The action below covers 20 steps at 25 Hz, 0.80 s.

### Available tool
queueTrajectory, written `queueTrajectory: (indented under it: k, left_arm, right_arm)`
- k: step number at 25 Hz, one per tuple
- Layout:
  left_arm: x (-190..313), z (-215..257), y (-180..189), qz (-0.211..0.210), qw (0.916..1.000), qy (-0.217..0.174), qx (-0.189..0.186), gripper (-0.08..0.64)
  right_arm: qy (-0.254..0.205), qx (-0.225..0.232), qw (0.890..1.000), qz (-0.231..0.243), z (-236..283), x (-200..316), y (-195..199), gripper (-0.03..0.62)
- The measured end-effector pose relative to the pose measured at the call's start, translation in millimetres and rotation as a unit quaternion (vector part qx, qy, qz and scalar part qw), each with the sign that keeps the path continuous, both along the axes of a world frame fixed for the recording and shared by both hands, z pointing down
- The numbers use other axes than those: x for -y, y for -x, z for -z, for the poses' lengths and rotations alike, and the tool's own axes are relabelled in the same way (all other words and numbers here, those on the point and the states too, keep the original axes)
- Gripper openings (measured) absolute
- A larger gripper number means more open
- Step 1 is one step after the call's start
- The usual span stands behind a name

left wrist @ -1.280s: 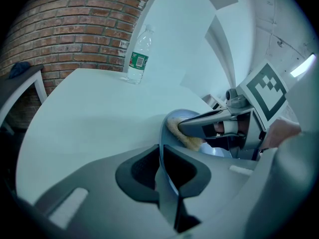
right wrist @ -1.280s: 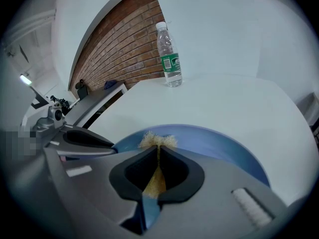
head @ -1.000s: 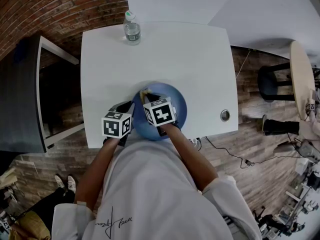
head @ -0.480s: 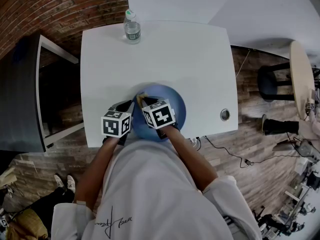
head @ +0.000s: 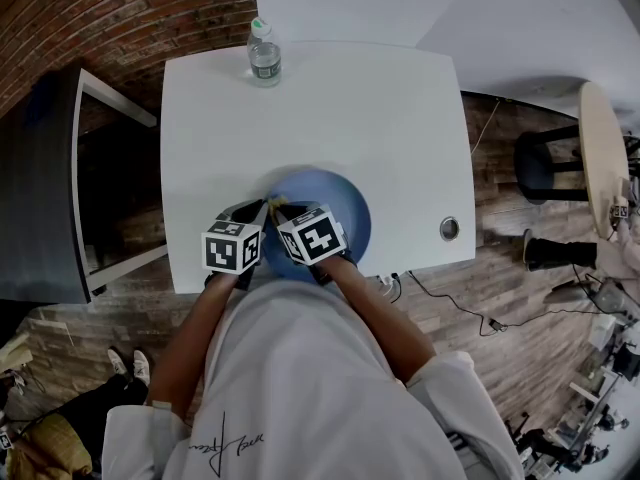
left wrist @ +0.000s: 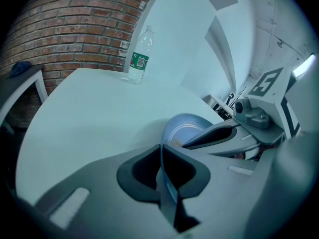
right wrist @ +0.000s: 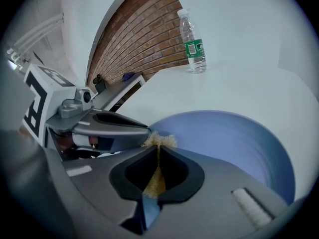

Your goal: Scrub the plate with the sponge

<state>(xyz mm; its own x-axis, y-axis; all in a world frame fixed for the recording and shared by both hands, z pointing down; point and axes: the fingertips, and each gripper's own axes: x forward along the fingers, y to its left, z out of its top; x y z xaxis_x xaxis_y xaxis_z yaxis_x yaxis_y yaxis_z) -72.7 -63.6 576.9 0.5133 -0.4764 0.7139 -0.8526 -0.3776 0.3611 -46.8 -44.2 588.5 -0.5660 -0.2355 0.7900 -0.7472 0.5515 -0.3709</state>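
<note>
Right tongs point(right wrist: 158, 152) slid left across the plate point(right wrist: 234, 138), sponge point(right wrist: 160, 140) pinched tight, ending up beside the left tongs point(left wrist: 162, 153), which just tightened on the plate's left rim at the counter's point(head: 330, 108) near edge. Most of the plate's off to the right.

Bottle point(head: 264, 56) stands behind plate point(head: 347, 200) on table point(head: 390, 108).

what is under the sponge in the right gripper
The blue plate, on the white table. The sponge is pinched in the right gripper, its frayed tip over the plate's left side. The jaws cover whether the tip touches the plate.
</note>
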Motion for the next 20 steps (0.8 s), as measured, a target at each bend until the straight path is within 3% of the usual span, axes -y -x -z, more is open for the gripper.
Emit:
queueTrajectory:
  k: [20]
  left_arm:
    - [1,-1,0,0.005,1.0000,0.000,-0.003,0.028]
  right_arm:
    - [0.058,0.035,0.995,0.070,-1,-32,16,0.023]
